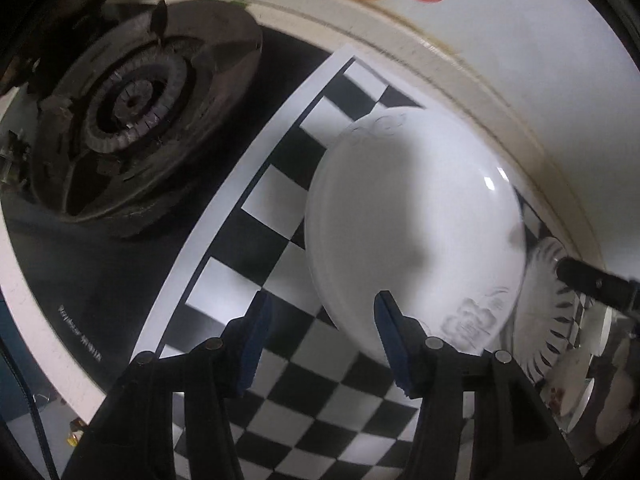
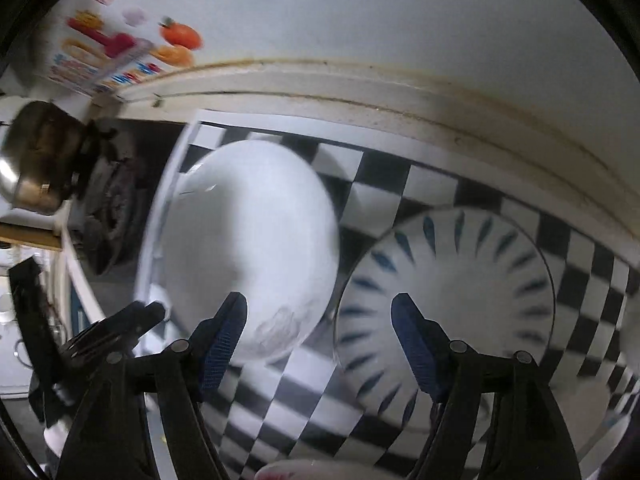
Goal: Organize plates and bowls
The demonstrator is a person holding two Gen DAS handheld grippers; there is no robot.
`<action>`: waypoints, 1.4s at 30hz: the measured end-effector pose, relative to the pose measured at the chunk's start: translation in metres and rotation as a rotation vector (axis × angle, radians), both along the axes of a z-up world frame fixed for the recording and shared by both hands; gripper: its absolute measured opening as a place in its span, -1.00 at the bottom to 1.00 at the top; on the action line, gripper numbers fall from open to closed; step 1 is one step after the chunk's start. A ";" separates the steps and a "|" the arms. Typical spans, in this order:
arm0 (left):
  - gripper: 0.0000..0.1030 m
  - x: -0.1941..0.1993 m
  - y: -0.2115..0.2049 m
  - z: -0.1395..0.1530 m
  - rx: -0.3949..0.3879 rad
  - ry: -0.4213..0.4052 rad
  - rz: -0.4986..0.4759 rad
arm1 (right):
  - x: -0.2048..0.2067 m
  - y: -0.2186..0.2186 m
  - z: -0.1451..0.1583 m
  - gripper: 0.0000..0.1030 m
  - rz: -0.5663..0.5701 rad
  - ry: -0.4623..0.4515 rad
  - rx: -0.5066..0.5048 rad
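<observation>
A plain white plate point(image 1: 412, 224) lies on the black-and-white checkered mat point(image 1: 256, 248). My left gripper point(image 1: 320, 320) is open and empty, its fingers just short of the plate's near rim. The same plate shows in the right wrist view point(image 2: 248, 248), with the left gripper's tip point(image 2: 136, 316) at its left edge. A white plate with dark blue dashes around the rim point(image 2: 448, 304) lies to the right of it, also partly seen in the left wrist view point(image 1: 548, 304). My right gripper point(image 2: 320, 328) is open and empty, over the gap between the two plates.
A gas burner point(image 1: 136, 120) sits left of the mat on the black stovetop. A metal kettle point(image 2: 36, 160) stands on the far burner. A white wall ledge point(image 2: 360, 92) runs behind the mat. More dishes point(image 1: 580, 392) lie at the far right. A pale rim point(image 2: 304, 470) shows at the bottom.
</observation>
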State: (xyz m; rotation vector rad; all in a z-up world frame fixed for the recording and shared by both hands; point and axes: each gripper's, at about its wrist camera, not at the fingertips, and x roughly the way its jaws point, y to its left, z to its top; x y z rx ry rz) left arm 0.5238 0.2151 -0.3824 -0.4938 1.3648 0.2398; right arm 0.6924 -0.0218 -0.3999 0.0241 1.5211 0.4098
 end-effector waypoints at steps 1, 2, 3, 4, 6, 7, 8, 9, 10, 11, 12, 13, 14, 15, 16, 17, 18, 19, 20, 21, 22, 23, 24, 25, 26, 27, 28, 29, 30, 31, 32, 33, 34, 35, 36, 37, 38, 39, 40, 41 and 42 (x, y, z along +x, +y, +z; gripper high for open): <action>-0.01 0.002 0.001 -0.006 -0.005 0.010 -0.001 | 0.009 0.005 -0.008 0.49 0.009 0.014 -0.012; -0.01 0.004 0.002 -0.010 -0.008 0.020 -0.002 | 0.015 0.009 -0.014 0.49 0.015 0.024 -0.021; -0.01 0.004 0.003 -0.014 -0.013 0.025 -0.002 | 0.021 0.013 -0.019 0.49 0.018 0.032 -0.033; -0.01 0.006 0.004 -0.017 -0.015 0.030 -0.001 | 0.027 0.016 -0.024 0.49 0.021 0.037 -0.043; -0.01 0.007 0.006 -0.024 -0.025 0.040 0.000 | 0.036 0.022 -0.033 0.46 0.029 0.050 -0.054; -0.01 0.008 0.006 -0.027 -0.034 0.046 0.002 | 0.041 0.026 -0.038 0.44 0.035 0.061 -0.053; -0.01 0.008 0.007 -0.029 -0.040 0.049 0.005 | 0.044 0.028 -0.041 0.41 0.039 0.069 -0.052; -0.01 0.009 0.007 -0.032 -0.047 0.051 0.006 | 0.047 0.031 -0.044 0.38 0.044 0.076 -0.052; -0.01 0.009 0.007 -0.034 -0.054 0.054 0.006 | 0.050 0.034 -0.048 0.36 0.053 0.082 -0.054; -0.01 0.010 0.007 -0.037 -0.061 0.056 0.007 | 0.052 0.037 -0.050 0.28 0.063 0.084 -0.056; -0.01 0.011 0.006 -0.039 -0.069 0.057 0.009 | 0.053 0.040 -0.051 0.20 0.071 0.086 -0.059; -0.01 0.012 0.005 -0.042 -0.078 0.060 0.010 | 0.057 0.042 -0.056 0.17 0.077 0.093 -0.062; -0.01 0.013 0.003 -0.045 -0.091 0.062 0.013 | 0.059 0.044 -0.059 0.12 0.079 0.099 -0.062; -0.02 0.014 0.002 -0.048 -0.108 0.063 0.018 | 0.060 0.045 -0.062 0.07 0.081 0.108 -0.062; -0.02 0.017 0.001 -0.051 -0.116 0.063 0.024 | 0.063 0.046 -0.067 0.03 0.083 0.119 -0.066; -0.06 0.017 0.001 -0.051 -0.116 0.054 0.026 | 0.065 0.047 -0.070 -0.01 0.083 0.126 -0.066; -0.06 0.019 0.000 -0.051 -0.123 0.046 0.023 | 0.067 0.048 -0.073 -0.02 0.084 0.134 -0.065; -0.06 0.021 0.000 -0.051 -0.127 0.043 0.023 | 0.069 0.048 -0.077 -0.03 0.090 0.146 -0.060; -0.08 0.023 0.000 -0.052 -0.124 0.038 0.026 | 0.071 0.048 -0.080 -0.03 0.089 0.154 -0.056; -0.13 0.024 -0.001 -0.053 -0.125 0.034 0.024 | 0.073 0.048 -0.080 -0.04 0.081 0.152 -0.044; -0.24 0.025 -0.002 -0.053 -0.124 0.033 0.021 | 0.076 0.046 -0.080 -0.05 0.076 0.155 -0.027; -0.33 0.024 -0.004 -0.053 -0.119 0.027 0.018 | 0.079 0.045 -0.081 -0.06 0.071 0.160 -0.016; -0.39 0.028 -0.004 -0.053 -0.124 0.024 0.012 | 0.082 0.043 -0.081 -0.07 0.064 0.165 -0.005; -0.43 0.031 -0.005 -0.054 -0.127 0.019 0.008 | 0.085 0.041 -0.081 -0.09 0.059 0.169 0.007; -0.44 0.028 -0.008 -0.053 -0.126 0.018 0.006 | 0.087 0.041 -0.082 -0.28 0.058 0.171 0.005; -0.44 0.028 -0.010 -0.054 -0.120 0.016 0.006 | 0.088 0.041 -0.082 -0.53 0.060 0.171 0.001; -0.44 0.031 -0.010 -0.054 -0.120 0.012 0.010 | 0.089 0.041 -0.084 -0.52 0.055 0.197 0.037; -0.48 0.030 -0.010 -0.055 -0.120 0.012 0.013 | 0.089 0.040 -0.084 -0.52 0.054 0.197 0.035; -0.49 0.029 -0.009 -0.055 -0.125 0.011 0.016 | 0.090 0.044 -0.083 -0.52 0.064 0.193 0.026; -0.50 0.027 -0.008 -0.055 -0.134 0.004 0.023 | 0.089 0.047 -0.082 -0.52 0.075 0.185 0.014; -0.50 0.028 -0.007 -0.054 -0.134 0.002 0.024 | 0.087 0.048 -0.081 -0.52 0.078 0.182 0.008; -0.50 0.027 -0.009 -0.052 -0.131 -0.003 0.023 | 0.085 0.048 -0.080 -0.53 0.081 0.184 0.005; -0.50 0.025 -0.010 -0.051 -0.128 -0.006 0.022 | 0.082 0.050 -0.080 -0.53 0.087 0.185 0.001; -0.50 0.025 -0.011 -0.049 -0.123 -0.009 0.019 | 0.080 0.050 -0.080 -0.53 0.091 0.184 -0.002; -0.50 0.032 -0.011 -0.048 -0.117 -0.012 0.017 | 0.078 0.050 -0.079 -0.54 0.092 0.185 -0.005; -0.49 0.038 -0.010 -0.048 -0.116 -0.015 0.016 | 0.074 0.050 -0.078 -0.55 0.094 0.184 -0.006; -0.49 0.038 -0.011 -0.047 -0.113 -0.016 0.011 | 0.071 0.049 -0.078 -0.55 0.094 0.184 -0.004; -0.49 0.039 -0.011 -0.047 -0.109 -0.015 0.007 | 0.069 0.047 -0.077 -0.58 0.091 0.186 -0.001; -0.49 0.039 -0.011 -0.046 -0.108 -0.017 0.005 | 0.067 0.046 -0.076 -0.59 0.089 0.189 0.006; -0.50 0.039 -0.009 -0.045 -0.108 -0.018 0.001 | 0.064 0.044 -0.074 -0.60 0.084 0.189 0.012; -0.50 0.039 -0.009 -0.043 -0.103 -0.019 -0.004 | 0.063 0.043 -0.073 -0.62 0.080 0.190 0.017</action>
